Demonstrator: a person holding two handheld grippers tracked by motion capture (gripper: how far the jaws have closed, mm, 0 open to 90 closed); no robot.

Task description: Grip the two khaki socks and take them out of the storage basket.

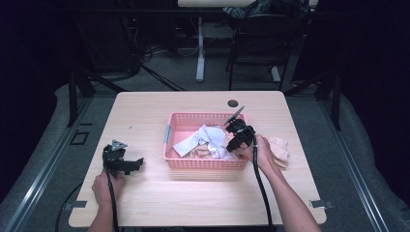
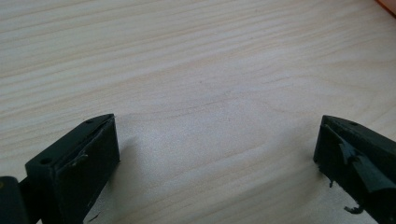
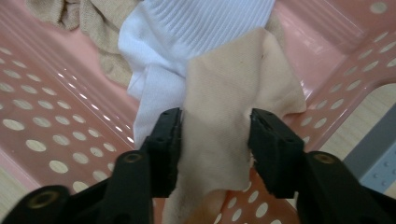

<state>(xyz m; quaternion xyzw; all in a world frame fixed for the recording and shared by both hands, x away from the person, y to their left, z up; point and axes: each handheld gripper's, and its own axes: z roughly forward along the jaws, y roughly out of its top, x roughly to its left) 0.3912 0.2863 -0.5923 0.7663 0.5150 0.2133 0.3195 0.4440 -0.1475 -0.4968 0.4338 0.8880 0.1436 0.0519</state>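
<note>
Our right claw [image 3: 215, 140] is half closed around the beige sock [image 3: 233, 107] in the pink basket [image 1: 183, 121], barely pinching it; the white sock [image 3: 187, 42] touching it may snag. Left claw [image 2: 217, 154] rests open on the worktop [image 2: 196, 65].

The surface [image 1: 203, 193] is evenly lit from overhead while the room around it falls into near black. The high view is soft and slightly grainy. In the left gripper view, faint shadows lie beside the tongs at 7 and 4 o'clock. The pink basket [image 3: 51, 140] shows small glints; nearby cloth is slightly blurred.
</note>
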